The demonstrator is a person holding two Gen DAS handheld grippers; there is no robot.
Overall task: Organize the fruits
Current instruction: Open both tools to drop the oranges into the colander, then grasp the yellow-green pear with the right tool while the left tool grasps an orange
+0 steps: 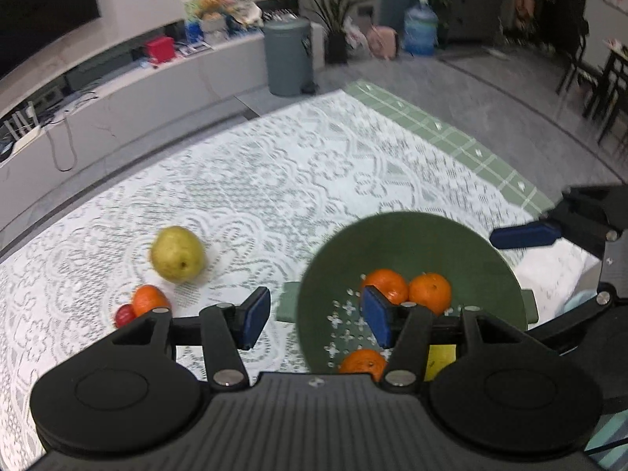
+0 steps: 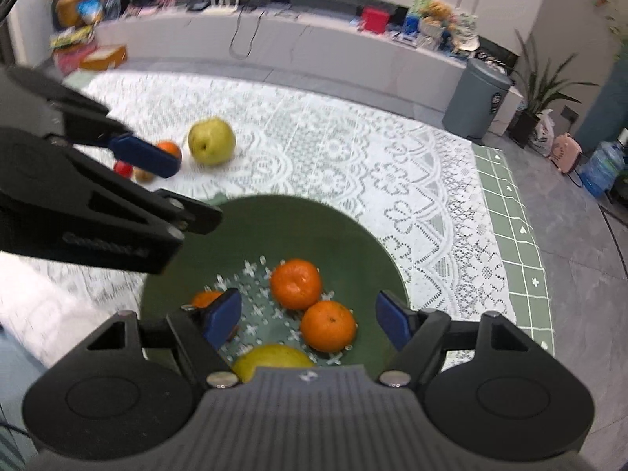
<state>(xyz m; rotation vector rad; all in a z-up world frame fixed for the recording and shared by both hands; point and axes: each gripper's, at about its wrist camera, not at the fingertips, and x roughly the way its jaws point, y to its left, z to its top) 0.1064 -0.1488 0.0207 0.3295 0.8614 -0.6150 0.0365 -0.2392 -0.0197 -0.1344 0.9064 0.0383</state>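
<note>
A green bowl (image 1: 416, 235) (image 2: 282, 227) on the lace tablecloth holds three oranges (image 2: 296, 283) and a yellow fruit (image 2: 271, 357). My left gripper (image 1: 316, 316) is open and empty over the bowl's left rim; it also shows in the right wrist view (image 2: 145, 157). My right gripper (image 2: 310, 320) is open and empty above the bowl; one of its pads shows in the left wrist view (image 1: 526, 234). A yellow-green pear (image 1: 177, 254) (image 2: 211, 141), an orange (image 1: 148, 299) and a small red fruit (image 1: 125, 314) lie on the cloth left of the bowl.
The table carries a white lace cloth (image 1: 274, 180) over a green checked cloth (image 1: 451, 133). Beyond the table edge stand a grey bin (image 1: 288, 57), a long white cabinet (image 2: 314, 43), a plant (image 1: 333, 19) and a water jug (image 1: 420, 27).
</note>
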